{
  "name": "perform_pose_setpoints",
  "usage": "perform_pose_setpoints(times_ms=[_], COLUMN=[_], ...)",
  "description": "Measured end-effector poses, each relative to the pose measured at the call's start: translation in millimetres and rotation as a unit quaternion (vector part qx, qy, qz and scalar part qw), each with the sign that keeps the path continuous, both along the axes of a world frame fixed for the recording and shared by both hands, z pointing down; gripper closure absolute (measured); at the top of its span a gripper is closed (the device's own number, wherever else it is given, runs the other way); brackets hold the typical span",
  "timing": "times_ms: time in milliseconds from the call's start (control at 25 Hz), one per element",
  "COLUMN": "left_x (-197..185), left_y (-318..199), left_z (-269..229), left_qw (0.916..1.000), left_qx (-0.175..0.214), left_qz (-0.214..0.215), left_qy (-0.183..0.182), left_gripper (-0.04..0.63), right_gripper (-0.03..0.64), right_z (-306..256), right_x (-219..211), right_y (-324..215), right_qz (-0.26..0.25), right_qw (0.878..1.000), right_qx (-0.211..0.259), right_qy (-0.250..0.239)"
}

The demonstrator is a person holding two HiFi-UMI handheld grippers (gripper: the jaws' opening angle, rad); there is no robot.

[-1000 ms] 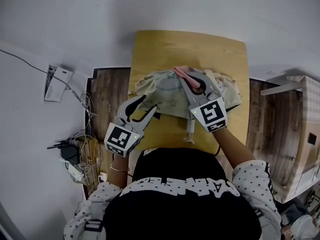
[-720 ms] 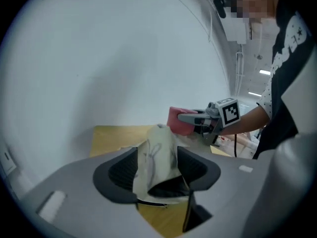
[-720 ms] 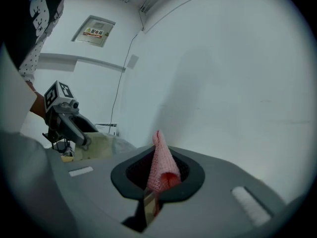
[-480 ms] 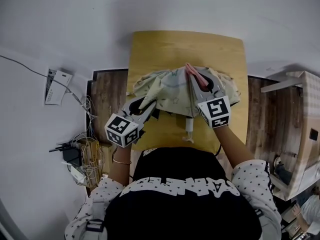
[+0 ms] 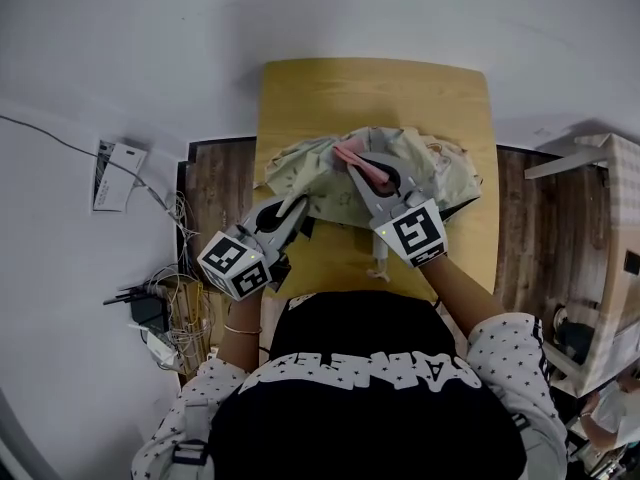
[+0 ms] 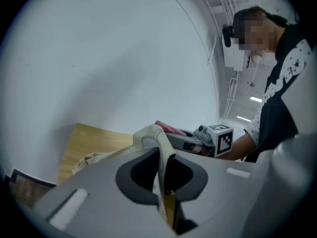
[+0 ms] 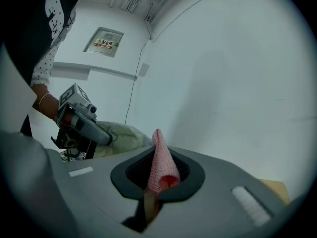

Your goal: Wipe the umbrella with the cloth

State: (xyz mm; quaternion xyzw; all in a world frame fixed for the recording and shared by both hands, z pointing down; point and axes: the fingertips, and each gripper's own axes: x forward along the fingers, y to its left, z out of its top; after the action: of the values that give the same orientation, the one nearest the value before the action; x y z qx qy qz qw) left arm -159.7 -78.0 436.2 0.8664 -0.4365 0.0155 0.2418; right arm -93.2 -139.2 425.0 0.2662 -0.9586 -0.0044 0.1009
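Head view: the umbrella (image 5: 330, 183) is lying as a pale, crumpled heap in the middle of the table (image 5: 370, 93), its handle (image 5: 380, 258) pointing down-frame toward me. My left tongs (image 5: 297, 208) are gripping the heap's lower left edge. My right tongs (image 5: 350, 160) are pressing the pink cloth (image 5: 362, 166) onto the fabric at centre.

Left gripper view: the jaws have just been closing and are now pressed together on a thin fold of umbrella (image 6: 148, 133) fabric standing up at centre frame. The cloth (image 6: 168, 128) and the right tongs (image 6: 198, 140) are showing just behind it.

Right gripper view: the jaws are pinching a rolled bit of cloth (image 7: 161, 162), which is sticking up at lower centre. The left tongs (image 7: 86, 123) are sitting at the left with the heap beside them.

I am judging the risks from here. The fabric is slack, so a stroke could drag the whole heap along instead of rubbing it. My left pinch is holding only a thin fold, and a hard pull may tear it free. The cloth is held by a narrow roll, so it could slip out under friction.

As for containers, none is taking part. A box (image 5: 610, 298) is standing at the right edge of the head view, and I cannot tell what is in it.
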Motion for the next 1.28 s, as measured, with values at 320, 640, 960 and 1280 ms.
perform_pose_setpoints(times_ms=[320, 640, 960, 1280], left_x=[2, 3, 5, 4], left_y=[1, 1, 1, 0], left_z=[-3, -11, -13, -12], left_qw=[1.0000, 0.9998, 0.9997, 0.9997], left_qx=[0.003, 0.010, 0.014, 0.014], left_qz=[-0.002, -0.006, -0.007, -0.007], left_qy=[0.007, 0.019, 0.018, 0.018], left_gripper=[0.586, 0.586, 0.586, 0.586], right_gripper=[0.583, 0.583, 0.583, 0.583], right_z=[0, 9, 6, -40], right_x=[-18, -22, -18, 9], right_y=[38, 71, 88, 37], right_qz=[-0.096, -0.164, -0.201, -0.101], right_qw=[0.995, 0.986, 0.979, 0.994], right_qx=[-0.016, -0.017, -0.021, 0.027], right_qy=[-0.020, 0.008, 0.005, -0.031])
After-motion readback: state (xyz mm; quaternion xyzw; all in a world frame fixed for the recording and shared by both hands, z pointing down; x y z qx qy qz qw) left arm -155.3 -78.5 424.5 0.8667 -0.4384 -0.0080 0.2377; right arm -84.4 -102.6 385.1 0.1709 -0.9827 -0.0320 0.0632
